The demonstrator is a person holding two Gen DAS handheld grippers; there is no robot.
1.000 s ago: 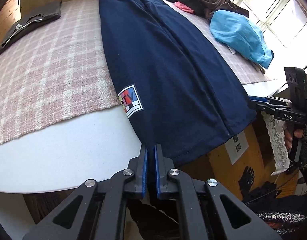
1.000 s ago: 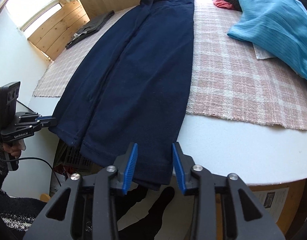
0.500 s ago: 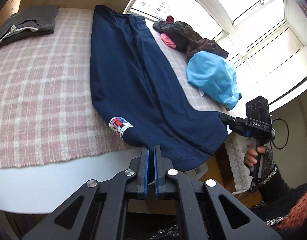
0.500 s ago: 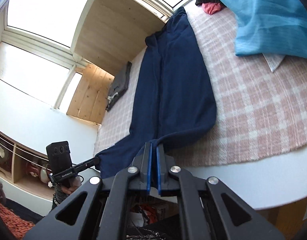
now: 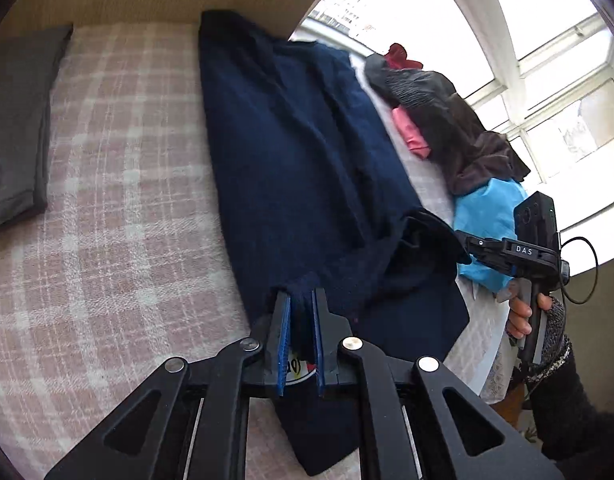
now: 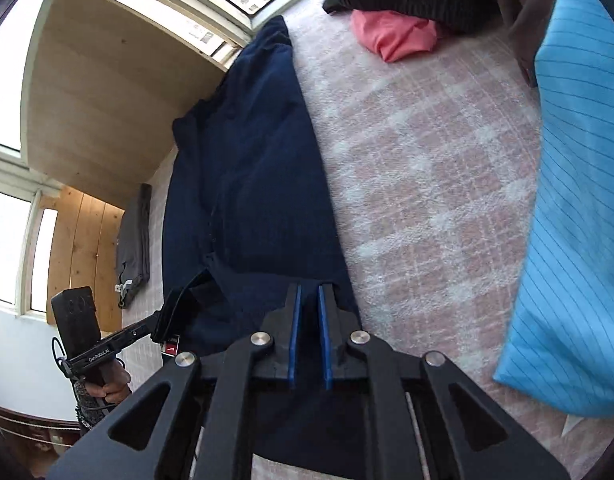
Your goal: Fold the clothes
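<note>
A long navy garment (image 5: pixel 299 152) lies lengthwise on the pink plaid cloth (image 5: pixel 107 200). Its near end is lifted and doubled back over the rest. My left gripper (image 5: pixel 301 304) is shut on one corner of that lifted hem, and a colourful logo patch (image 5: pixel 297 366) shows just below its pads. My right gripper (image 6: pixel 309 292) is shut on the other hem corner of the navy garment (image 6: pixel 243 160). Each wrist view shows the other tool: the right gripper (image 5: pixel 463 246) and the left gripper (image 6: pixel 159 324), both with navy cloth in their tips and a hand on the handle.
A folded grey garment (image 5: pixel 15 120) lies at the far left of the plaid cloth. To the right are a dark clothes pile (image 5: pixel 439 120), a pink item (image 6: pixel 395 36) and a light blue garment (image 6: pixel 579 200). Windows and a wooden wall stand behind.
Both grippers have carried the garment's hem up off the table edge and forward over the garment. The right gripper, open one second ago, has shut on the hem.
</note>
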